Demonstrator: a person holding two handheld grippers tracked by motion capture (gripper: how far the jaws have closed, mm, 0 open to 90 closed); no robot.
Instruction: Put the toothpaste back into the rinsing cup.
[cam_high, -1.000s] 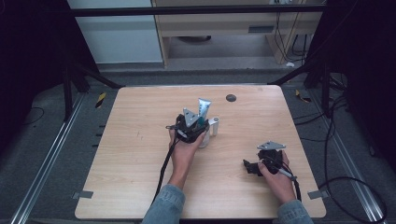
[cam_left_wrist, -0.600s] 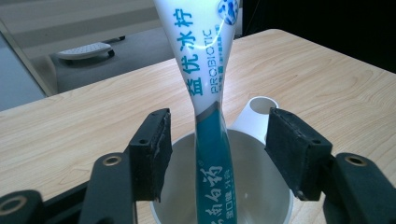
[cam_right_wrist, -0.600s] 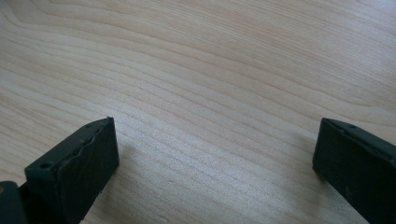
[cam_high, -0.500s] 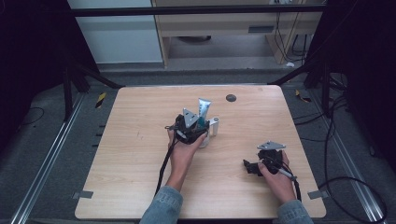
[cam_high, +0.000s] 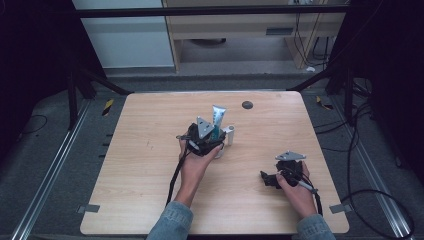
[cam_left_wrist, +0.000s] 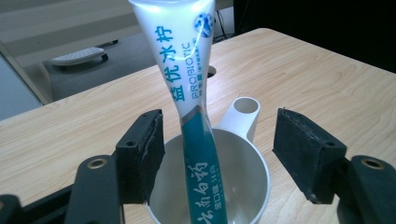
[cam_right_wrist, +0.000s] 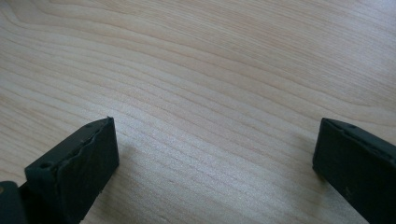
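A white and teal toothpaste tube (cam_left_wrist: 191, 88) stands upright in a white cup (cam_left_wrist: 243, 154) with a handle, near the table's middle. My left gripper (cam_left_wrist: 219, 116) straddles the tube over the cup. Its jaws have just been opening, and both pads now stand off the tube, the left one closest to it. From above, the left gripper (cam_high: 207, 137) sits just before the tube (cam_high: 218, 117) and the cup (cam_high: 229, 136). My right gripper (cam_high: 270, 179) rests low on the table at the front right. Its jaws (cam_right_wrist: 215, 126) are wide apart over bare wood, with nothing between them.
The light wooden table (cam_high: 150, 165) has a small dark round hole (cam_high: 247, 104) near its far edge. Black cables trail from both grippers toward the front edge. Dark frame posts and floor rails surround the table.
The tube's top has shifted a little as it settles in the cup. Both hands stay where they were.
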